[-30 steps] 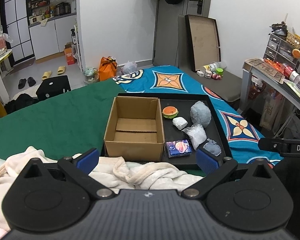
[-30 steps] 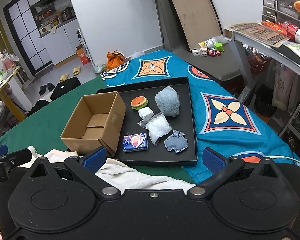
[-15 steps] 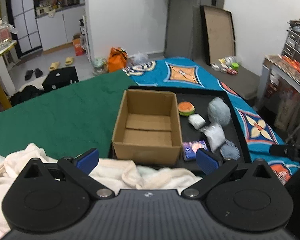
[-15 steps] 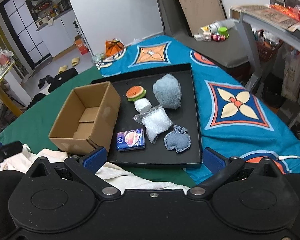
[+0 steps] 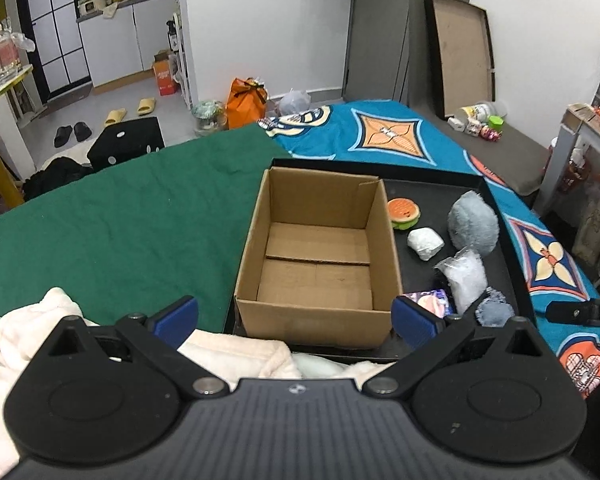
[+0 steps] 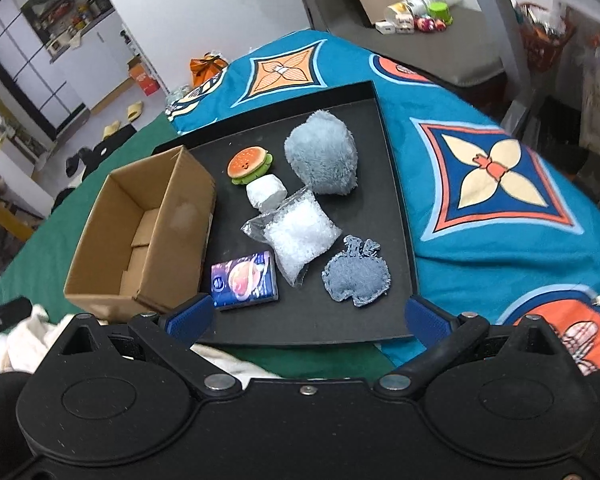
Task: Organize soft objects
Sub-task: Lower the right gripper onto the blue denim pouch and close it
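Approach under way on both sides. Against the views from a second ago, the right gripper (image 6: 307, 314) has dropped lower and pushed in over the near edge of the black tray (image 6: 396, 200), so the soft items fill far more of its view. The left gripper (image 5: 295, 316) has swung right to line up on the cardboard box (image 5: 320, 316), which now sits centred between its fingers. Both pairs of fingers are spread wide and hold nothing.

Reading: nothing sorted yet — the box is empty, and all six soft things lie on the tray to its right. These are the burger toy (image 6: 249, 164), the white lump (image 6: 266, 195), the grey plush (image 6: 324, 159), the clear bag of white filling (image 6: 298, 236), the denim patch (image 6: 356, 276) and the tissue pack (image 6: 244, 280). The right gripper looks set for a first pick; the tissue pack and the denim patch lie nearest it.

Hidden or unclear:
- Left view: the tissue pack is mostly behind the right-hand finger; the denim patch is partly cut off.
- Right view: the box's near corner and the tray's front edge run under the gripper body; edges of the view are motion-blurred.
- The cream fleece (image 5: 236, 352) beside the tray is only partly seen.
- Whether the tray sits on a bed or a tabletop under the green and blue cloths — cannot tell.
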A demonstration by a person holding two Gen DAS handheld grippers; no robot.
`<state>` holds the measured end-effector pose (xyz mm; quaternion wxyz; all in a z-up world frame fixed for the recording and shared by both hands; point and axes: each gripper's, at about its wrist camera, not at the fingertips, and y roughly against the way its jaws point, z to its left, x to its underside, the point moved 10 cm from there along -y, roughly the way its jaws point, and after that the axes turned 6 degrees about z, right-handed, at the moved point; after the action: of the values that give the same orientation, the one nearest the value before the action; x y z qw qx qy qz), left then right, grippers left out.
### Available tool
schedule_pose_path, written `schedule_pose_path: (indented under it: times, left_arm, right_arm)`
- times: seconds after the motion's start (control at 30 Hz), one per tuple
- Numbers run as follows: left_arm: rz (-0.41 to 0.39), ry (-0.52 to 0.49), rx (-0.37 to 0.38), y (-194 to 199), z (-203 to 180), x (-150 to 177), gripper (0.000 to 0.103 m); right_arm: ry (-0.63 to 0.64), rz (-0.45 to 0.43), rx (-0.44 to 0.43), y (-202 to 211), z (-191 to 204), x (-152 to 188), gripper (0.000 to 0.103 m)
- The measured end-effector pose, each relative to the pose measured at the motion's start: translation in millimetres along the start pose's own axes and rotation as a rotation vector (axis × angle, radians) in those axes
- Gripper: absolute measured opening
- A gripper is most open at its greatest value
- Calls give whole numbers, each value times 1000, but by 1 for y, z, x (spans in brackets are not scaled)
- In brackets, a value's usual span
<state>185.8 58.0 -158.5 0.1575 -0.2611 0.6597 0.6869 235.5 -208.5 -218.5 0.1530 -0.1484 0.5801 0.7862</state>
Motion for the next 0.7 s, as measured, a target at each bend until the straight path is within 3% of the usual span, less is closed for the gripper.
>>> schedule_pose_path:
  times: [0.2,0.33,0.5,0.7]
  left_arm:
    - [27,-3,-21,-23,11,-2,100]
    - [31,-5,-25,-34,19,-7,100]
    - [45,-1,-34,-52,29,-15,89]
    - [79,-22,-40,-77,35,-20,77]
  right_arm:
    - [-68,-7,-5,-26,-6,-5,102]
    - [-92,-3,-2,-42,-10,-5,88]
    - [-133,14,6,-61,-19,-6,78]
    - [-159,10,66,-78,-30,-12,77]
